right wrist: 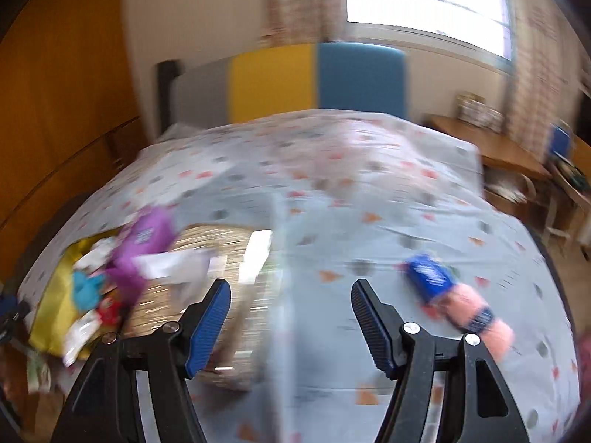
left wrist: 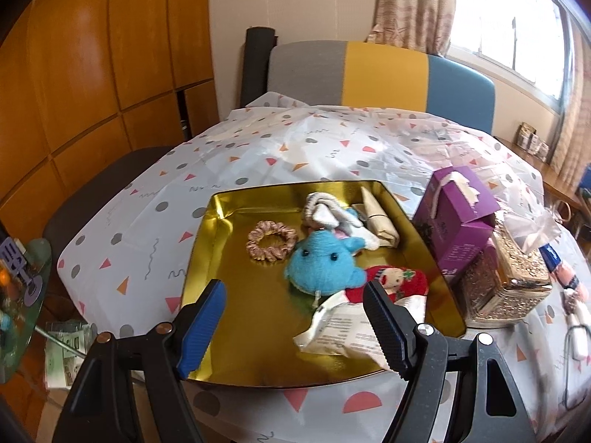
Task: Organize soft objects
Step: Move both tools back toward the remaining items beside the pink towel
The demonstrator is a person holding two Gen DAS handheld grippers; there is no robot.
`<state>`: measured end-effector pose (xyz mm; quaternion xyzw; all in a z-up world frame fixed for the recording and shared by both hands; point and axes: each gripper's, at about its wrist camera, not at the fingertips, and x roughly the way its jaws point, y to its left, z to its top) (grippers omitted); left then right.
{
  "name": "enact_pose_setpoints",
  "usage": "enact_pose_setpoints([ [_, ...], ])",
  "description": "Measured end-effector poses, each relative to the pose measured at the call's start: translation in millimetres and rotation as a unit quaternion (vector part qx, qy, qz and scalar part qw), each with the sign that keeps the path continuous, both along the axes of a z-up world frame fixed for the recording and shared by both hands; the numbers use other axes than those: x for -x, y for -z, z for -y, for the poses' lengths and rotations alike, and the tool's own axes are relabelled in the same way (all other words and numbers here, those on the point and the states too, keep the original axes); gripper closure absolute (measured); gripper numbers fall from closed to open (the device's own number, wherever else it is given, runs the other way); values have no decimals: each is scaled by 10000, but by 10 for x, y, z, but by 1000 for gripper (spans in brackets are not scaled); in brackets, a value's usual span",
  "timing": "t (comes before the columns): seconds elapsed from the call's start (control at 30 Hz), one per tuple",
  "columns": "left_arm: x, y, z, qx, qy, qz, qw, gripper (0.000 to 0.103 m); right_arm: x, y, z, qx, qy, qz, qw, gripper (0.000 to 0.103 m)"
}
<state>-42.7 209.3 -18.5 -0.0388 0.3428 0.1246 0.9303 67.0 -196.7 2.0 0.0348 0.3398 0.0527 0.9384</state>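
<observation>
The right gripper point(right wrist: 291, 323) stands wide with nothing between its blue-padded jaws, over bare patterned tablecloth point(right wrist: 332, 221), in a heavily blurred view. Outward and to its right lies the pink fuzzy roll with dark blue bands point(right wrist: 469, 313), a soft thing not yet put away; its long axis runs slantwise, the blue-wrapped end farther off, the pink end nearer the right jaw. It lies off the gripper's line, so the next reach probably calls for a swing right and a wrist turn to bring the jaws across that axis. The left gripper point(left wrist: 295, 326), also wide and empty, hovers above the gold metal tray point(left wrist: 236, 243) holding the blue plush toy point(left wrist: 321, 262), well apart from the roll; the right hand is nearer.
</observation>
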Motion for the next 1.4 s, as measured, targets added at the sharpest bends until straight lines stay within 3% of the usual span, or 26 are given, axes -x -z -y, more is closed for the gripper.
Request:
enact_pose_setpoints([
  [0.17,-20,-77,168,-92,287,93,9995,26,-66,146,852,-131,1343,-31,9908,34],
  [0.27,-42,-134,280,-152,400,144,9990,26,-25,334,1306,-346,2162,-90,9757,34],
  [0.37,-70,-185,415,-250,562,188,9979,26,7,499,1649,-731,2777,-427,9569,34],
  [0.43,-95,-212,494,-272,690,202,9970,26,51,508,1811,-1105,2960,-355,9481,34],
  [0.77,-215,-360,1021,-367,1478,296,9879,26,125,636,1960,-1512,3282,-661,9301,34],
  [0.9,-263,-444,1278,-369,1855,356,9813,26,182,699,2073,-1766,3495,-775,9169,34],
  [1.17,-354,-632,1888,-251,2824,486,9577,26,318,765,2286,-2144,3927,-807,8907,34],
  [1.33,-466,-541,2350,-69,3460,190,9380,26,396,835,2392,-2603,4021,-820,8740,34],
  [1.4,-526,-432,2527,-36,3617,-21,9323,26,386,862,2402,-2710,3959,-860,8732,34],
])
